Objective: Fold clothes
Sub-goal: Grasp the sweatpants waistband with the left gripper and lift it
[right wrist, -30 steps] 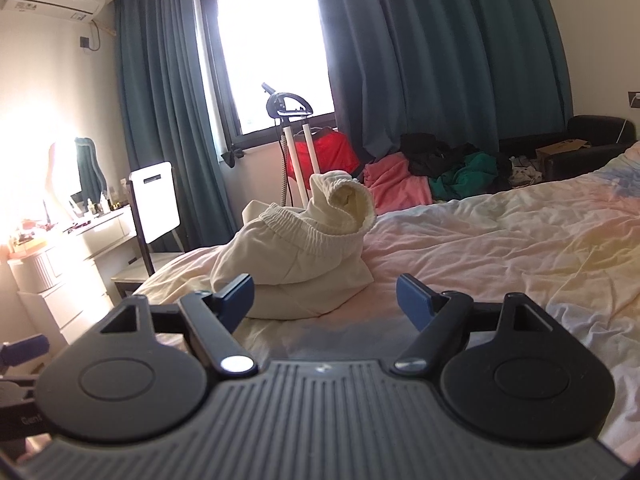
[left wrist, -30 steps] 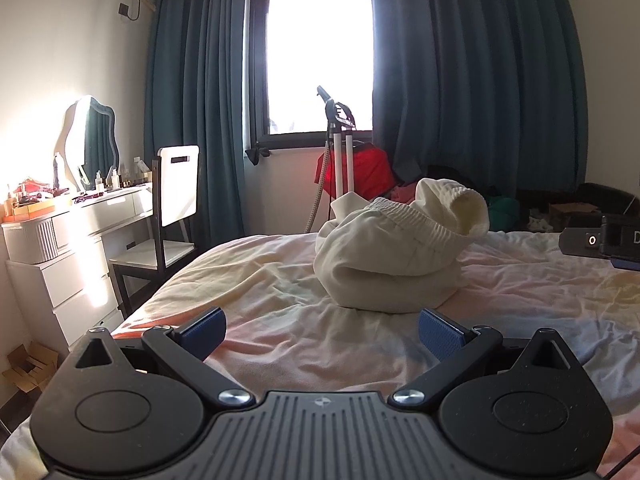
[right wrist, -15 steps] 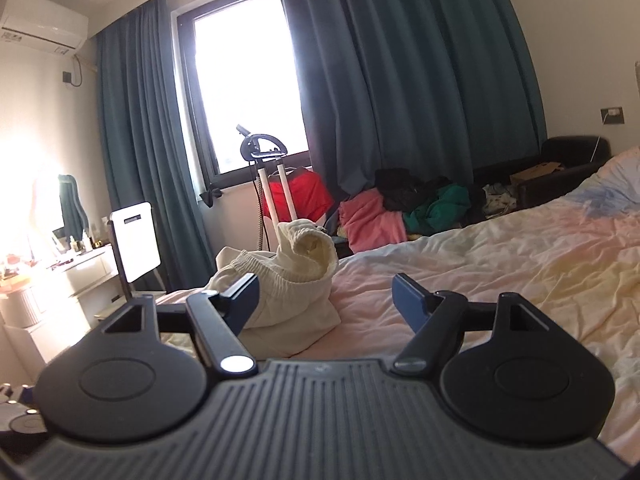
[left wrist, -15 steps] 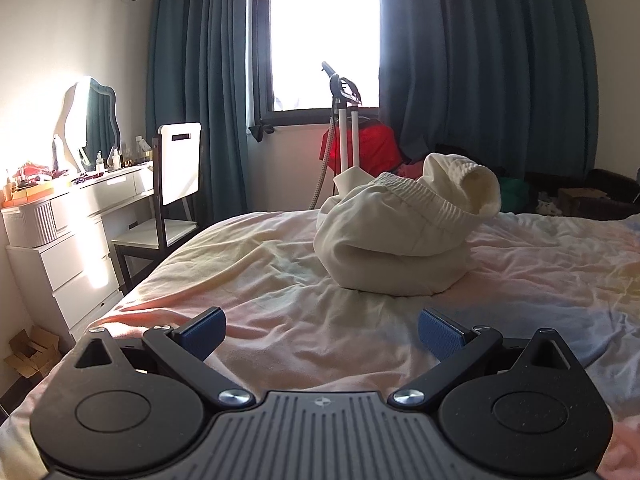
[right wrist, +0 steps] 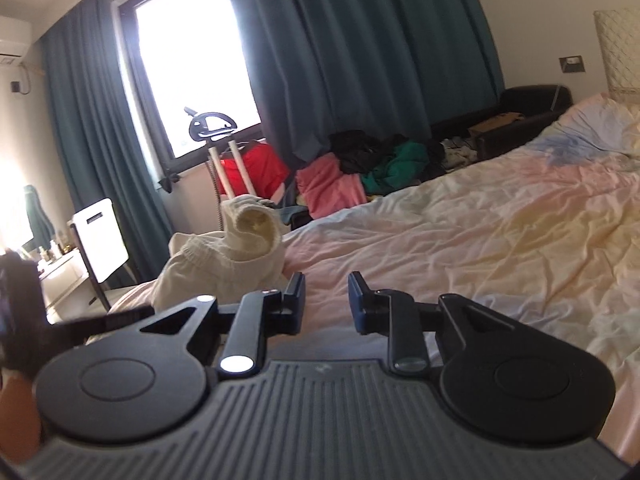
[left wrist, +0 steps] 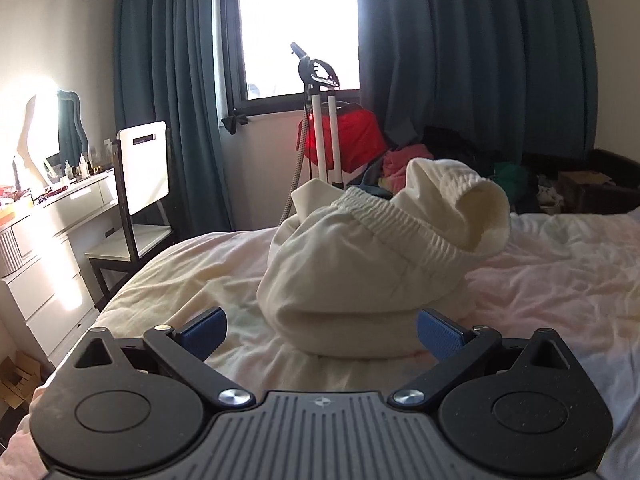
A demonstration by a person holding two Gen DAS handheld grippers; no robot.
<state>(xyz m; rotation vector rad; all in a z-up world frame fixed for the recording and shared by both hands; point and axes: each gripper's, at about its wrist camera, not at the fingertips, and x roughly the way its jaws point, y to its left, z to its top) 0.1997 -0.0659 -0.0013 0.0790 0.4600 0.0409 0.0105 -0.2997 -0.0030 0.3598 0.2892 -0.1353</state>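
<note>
- Left tongs (left wrist: 320, 328) gape wide just before my one cream garment (left wrist: 372, 264) bundled on the bed (left wrist: 560, 280).
- Right tongs (right wrist: 326, 300) have just been closing, nothing between; only their view shows the pillow (right wrist: 600, 120).

Bright window (left wrist: 298, 24), teal curtains (left wrist: 460, 60)

surface: bed (left wrist: 560, 280) with rumpled pastel sheet (pink, yellow, a blue patch toward the head) | on it: cream garment (left wrist: 360, 280) heaped in a loose bundle near the foot end, ribbed cuff upward
</note>
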